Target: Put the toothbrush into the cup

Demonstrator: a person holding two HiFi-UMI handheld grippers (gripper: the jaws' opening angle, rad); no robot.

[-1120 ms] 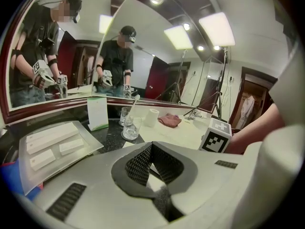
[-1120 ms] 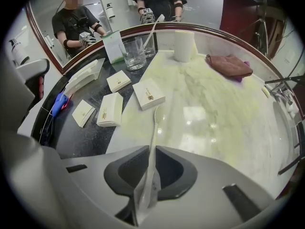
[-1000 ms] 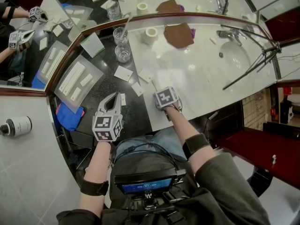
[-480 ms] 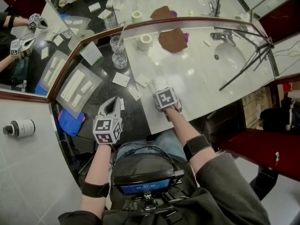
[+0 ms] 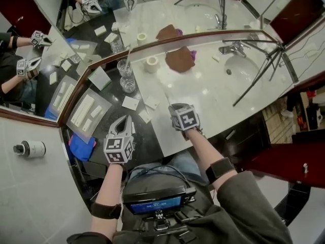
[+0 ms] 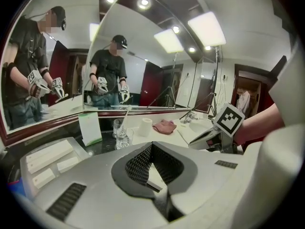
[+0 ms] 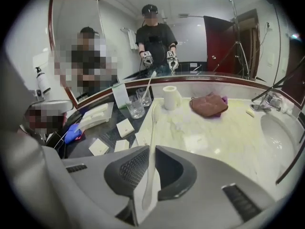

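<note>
- Right gripper: closed on the handle of a white toothbrush, with the pads pressing on both of its sides.
- Left gripper: jaws closed together with nothing between them.
- In the head view the right gripper sits at centre frame over the edge of the pale marble counter. The left gripper is lower left of it, over the dark counter section.
- Toothbrush: it runs from the lower centre of the right gripper view up and away, clear of the counter. Its head points toward the upper left, short of the cups.
- Cups: two clear glasses stand close together by the mirror. The near cup is in front of the far cup, which has a thin white stick leaning in it.
- Also noted: a white paper roll and a brown cloth in the upper centre of the head view, and a sink at upper right.
</note>
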